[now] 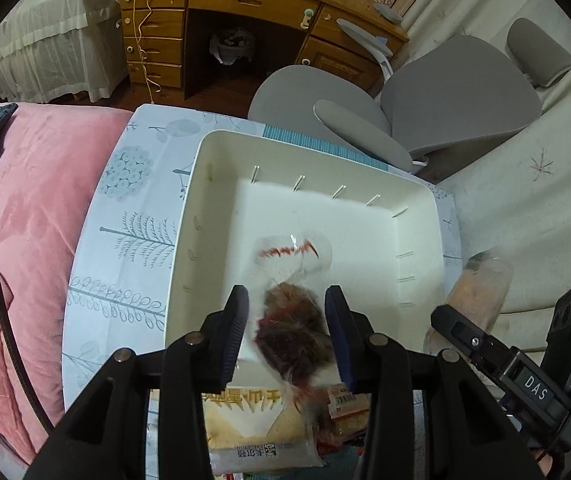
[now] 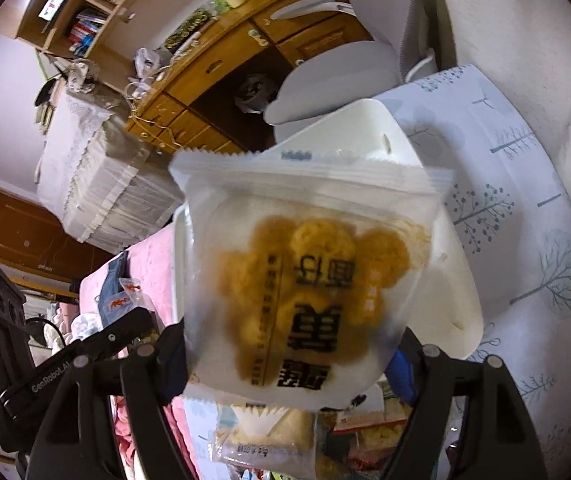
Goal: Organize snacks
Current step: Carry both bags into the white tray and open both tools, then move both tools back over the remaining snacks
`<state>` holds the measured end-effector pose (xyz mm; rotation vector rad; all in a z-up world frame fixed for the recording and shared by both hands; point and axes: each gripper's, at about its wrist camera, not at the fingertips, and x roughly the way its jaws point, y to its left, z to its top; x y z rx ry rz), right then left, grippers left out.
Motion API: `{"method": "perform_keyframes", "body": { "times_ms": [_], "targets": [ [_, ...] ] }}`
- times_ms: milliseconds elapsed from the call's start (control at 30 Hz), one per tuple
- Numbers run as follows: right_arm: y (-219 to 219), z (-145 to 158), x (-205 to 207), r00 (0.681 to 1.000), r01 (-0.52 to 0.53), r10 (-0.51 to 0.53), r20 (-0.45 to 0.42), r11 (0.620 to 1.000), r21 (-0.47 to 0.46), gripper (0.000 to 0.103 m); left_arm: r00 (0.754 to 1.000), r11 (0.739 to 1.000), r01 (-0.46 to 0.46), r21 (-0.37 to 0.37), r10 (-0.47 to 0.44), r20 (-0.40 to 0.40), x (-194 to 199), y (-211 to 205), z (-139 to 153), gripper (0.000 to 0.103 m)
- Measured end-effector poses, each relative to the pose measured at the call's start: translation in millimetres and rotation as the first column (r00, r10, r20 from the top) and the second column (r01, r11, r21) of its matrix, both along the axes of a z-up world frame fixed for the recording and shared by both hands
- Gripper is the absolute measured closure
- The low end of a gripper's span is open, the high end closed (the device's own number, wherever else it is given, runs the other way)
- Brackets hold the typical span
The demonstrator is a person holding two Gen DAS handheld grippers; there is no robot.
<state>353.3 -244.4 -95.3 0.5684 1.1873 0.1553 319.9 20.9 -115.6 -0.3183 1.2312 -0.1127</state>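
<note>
snacks (image 1: 293, 328) – both grippers, over bin (image 1: 189, 216)
</note>
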Motion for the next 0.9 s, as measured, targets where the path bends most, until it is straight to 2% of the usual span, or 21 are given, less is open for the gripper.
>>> {"method": "perform_keyframes", "body": {
  "times_ms": [33,100,267,533,900],
  "targets": [
    [-1.1,-2.3,-0.2,1.0,0.005,-0.005,-0.014,1.0,-0.002,0.021,1.0,1.0,0.001,0.007,-0.001,-0.005,0.6,-0.5,-0.4,0.044],
    [-4.3,-6.6,-3.3,0.999,0.023,-0.023,-0.04,1.0,-0.008,0.018,1.0,1.0,0.001,0.015,-0.001,0.005,-0.8,0.7,0.0,0.029],
    [-10.0,4.8,-18.1,0.997,0.07,-0.07,-0.017,0.997,-0.017,0.007,0.999,1.0,0.019,0.009,-0.02,0.038,-15.7,7.8,13.3,0.028],
    [-5.6,33.5,-58.8,0.992,0.117,-0.116,0.046,0.993,-0.012,0.007,0.996,0.999,0.036,0.0,-0.036,0.082,-58.6,24.9,41.4,0.025],
    [22.4,49.8,-158.9,0.993,0.103,-0.1,0.068,0.994,-0.046,0.007,0.994,0.998,0.063,0.0,-0.063,0.089,-161.6,45.1,54.3,0.025]
  ]
}}
